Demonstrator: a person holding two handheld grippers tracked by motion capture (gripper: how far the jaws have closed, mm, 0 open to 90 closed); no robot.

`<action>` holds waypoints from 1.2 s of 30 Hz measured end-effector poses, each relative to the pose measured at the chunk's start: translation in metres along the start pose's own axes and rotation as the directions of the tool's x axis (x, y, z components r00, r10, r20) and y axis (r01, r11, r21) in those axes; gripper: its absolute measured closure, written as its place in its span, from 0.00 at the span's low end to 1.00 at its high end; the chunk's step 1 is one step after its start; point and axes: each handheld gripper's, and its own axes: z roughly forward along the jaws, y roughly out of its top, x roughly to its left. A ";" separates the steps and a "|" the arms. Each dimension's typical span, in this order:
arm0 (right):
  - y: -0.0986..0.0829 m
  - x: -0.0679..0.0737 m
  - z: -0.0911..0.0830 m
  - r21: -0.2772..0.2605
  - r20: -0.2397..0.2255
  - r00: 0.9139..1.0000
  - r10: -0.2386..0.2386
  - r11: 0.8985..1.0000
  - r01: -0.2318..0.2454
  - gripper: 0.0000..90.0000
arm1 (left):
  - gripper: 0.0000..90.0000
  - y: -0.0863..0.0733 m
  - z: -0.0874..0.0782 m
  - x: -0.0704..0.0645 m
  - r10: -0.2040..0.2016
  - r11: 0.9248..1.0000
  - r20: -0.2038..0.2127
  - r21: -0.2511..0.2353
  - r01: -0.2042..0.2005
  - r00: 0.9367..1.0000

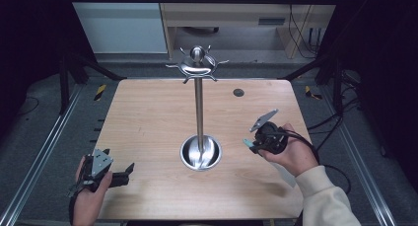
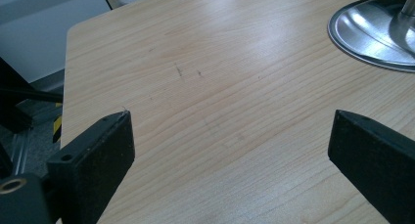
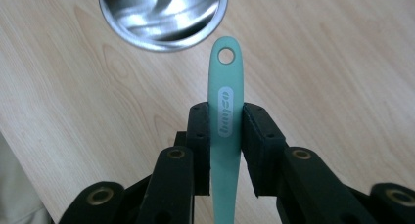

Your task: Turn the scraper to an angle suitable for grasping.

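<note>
- Two grippers on show from the high view: the left gripper point(image 1: 121, 174) sits low at the table's near-left edge, the right gripper point(image 1: 256, 143) hovers right of the stand's base.
- Right gripper view gives the detail: the jaws are clenched on a mint-green handle point(image 3: 225, 116), flat, with a hole at its tip and a pale oval label; its other end runs out of frame.
- From above, just a small green tip point(image 1: 247, 143) pokes out toward the metal stand point(image 1: 199, 112).
- Left gripper view: its jaws stand wide apart, nothing between them, bare wood below and the stand's round base point(image 2: 372, 33) at upper right.
- That stand is a shiny dish base, a slim pole, and hooked arms point(image 1: 197, 64) at the top.
- Light wooden table point(image 1: 148, 122) with rounded corners and a dark round plug point(image 1: 238, 92) near the far edge; grey floor, black frame rails, cables at right.
</note>
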 end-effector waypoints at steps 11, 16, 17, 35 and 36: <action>0.011 -0.007 -0.024 -0.129 -0.003 1.000 0.017 0.992 -0.017 0.83 | 0.03 0.000 0.001 0.000 0.001 1.000 -0.001 0.005 -0.001 1.000; 0.017 -0.010 -0.036 -0.180 -0.006 1.000 0.031 0.983 -0.031 0.83 | 0.03 0.000 0.001 0.000 0.001 1.000 -0.001 0.005 -0.001 1.000; 0.018 -0.010 -0.039 -0.195 -0.010 0.999 0.036 0.980 -0.037 0.83 | 0.03 0.000 0.001 0.000 0.001 1.000 -0.001 0.005 -0.001 1.000; 0.024 -0.015 -0.072 -0.379 -0.027 0.997 0.069 0.923 -0.074 0.83 | 0.03 0.000 0.001 0.000 0.004 1.000 0.001 0.007 -0.004 1.000; 0.024 -0.015 -0.074 -0.383 -0.030 0.997 0.066 0.921 -0.073 0.83 | 0.03 0.000 0.001 0.000 0.004 1.000 0.001 0.008 -0.004 1.000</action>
